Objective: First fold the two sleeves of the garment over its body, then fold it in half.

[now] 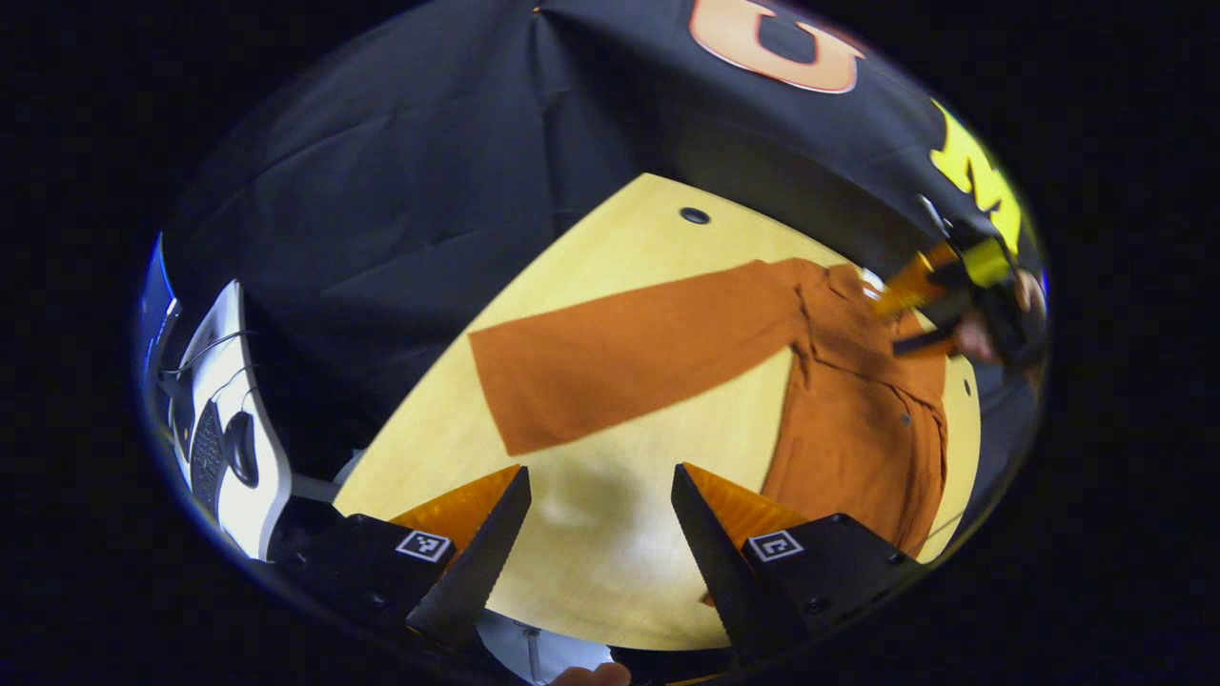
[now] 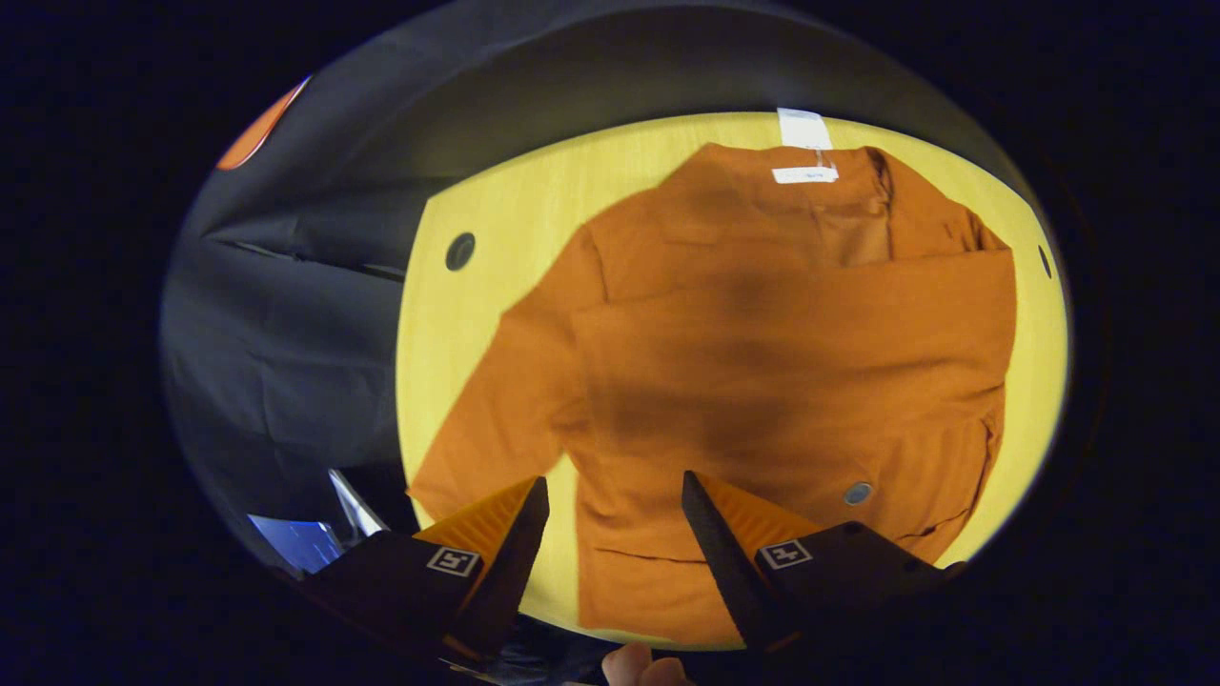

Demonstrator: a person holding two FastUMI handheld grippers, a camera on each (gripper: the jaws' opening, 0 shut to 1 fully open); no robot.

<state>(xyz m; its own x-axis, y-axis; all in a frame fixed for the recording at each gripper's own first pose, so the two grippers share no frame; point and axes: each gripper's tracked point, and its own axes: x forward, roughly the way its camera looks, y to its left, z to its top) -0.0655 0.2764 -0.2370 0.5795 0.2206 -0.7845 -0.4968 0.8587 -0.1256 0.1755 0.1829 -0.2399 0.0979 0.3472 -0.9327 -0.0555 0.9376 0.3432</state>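
Note:
An orange long-sleeved garment lies flat on the yellow table, with a white label at its collar. One sleeve lies folded across the body. The other sleeve stretches out flat to the side, away from the body. My left gripper hovers open over bare table just short of that sleeve's cuff end. Above the garment's lower body my right gripper is open with nothing between its fingers. In the left gripper view it sits by the collar, held by a hand.
The table has a dark round hole near its far edge and another beside the shoulder. A white side desk with a keyboard and mouse stands off the table's left. The black cloth wall rises behind the table.

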